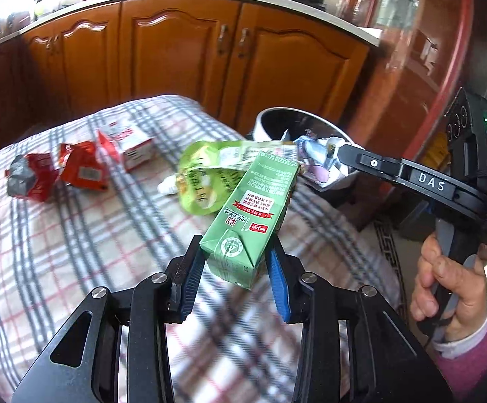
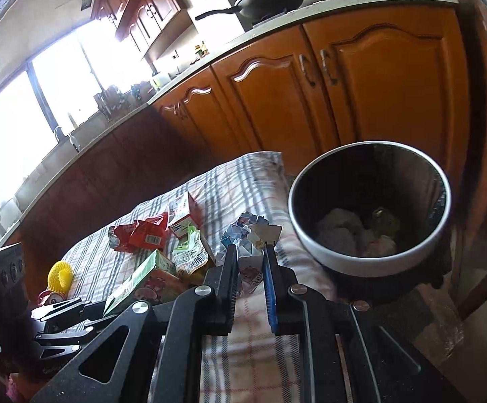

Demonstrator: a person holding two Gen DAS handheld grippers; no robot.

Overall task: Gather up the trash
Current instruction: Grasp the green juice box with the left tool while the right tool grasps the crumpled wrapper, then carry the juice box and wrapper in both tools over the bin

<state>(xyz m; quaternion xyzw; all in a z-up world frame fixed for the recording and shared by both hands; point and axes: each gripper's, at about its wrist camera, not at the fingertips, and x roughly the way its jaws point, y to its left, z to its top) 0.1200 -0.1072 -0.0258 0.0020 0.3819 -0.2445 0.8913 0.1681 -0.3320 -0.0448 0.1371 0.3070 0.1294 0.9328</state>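
Left tongs (image 1: 236,262): matte black linkage arms, angular, with triangular cut-outs near the base; round silver screw heads at each pivot; blue ribbed pads (image 1: 278,278) lining the inner faces of black fingers. Right tongs (image 2: 250,280): same black linkage, same silver pivot screws, one blue ribbed pad and one black ribbed face. Seen from the left wrist, beside those left tongs: black slim arm of the right unit with white letters "DAS" and a small round screw, a black housing (image 1: 472,127) above with round dials and a green light, a thin black cable along it, a grey-and-black handle. Hand (image 1: 445,288) around that handle; pink knitted sleeve (image 1: 478,342) with white cuff below it.
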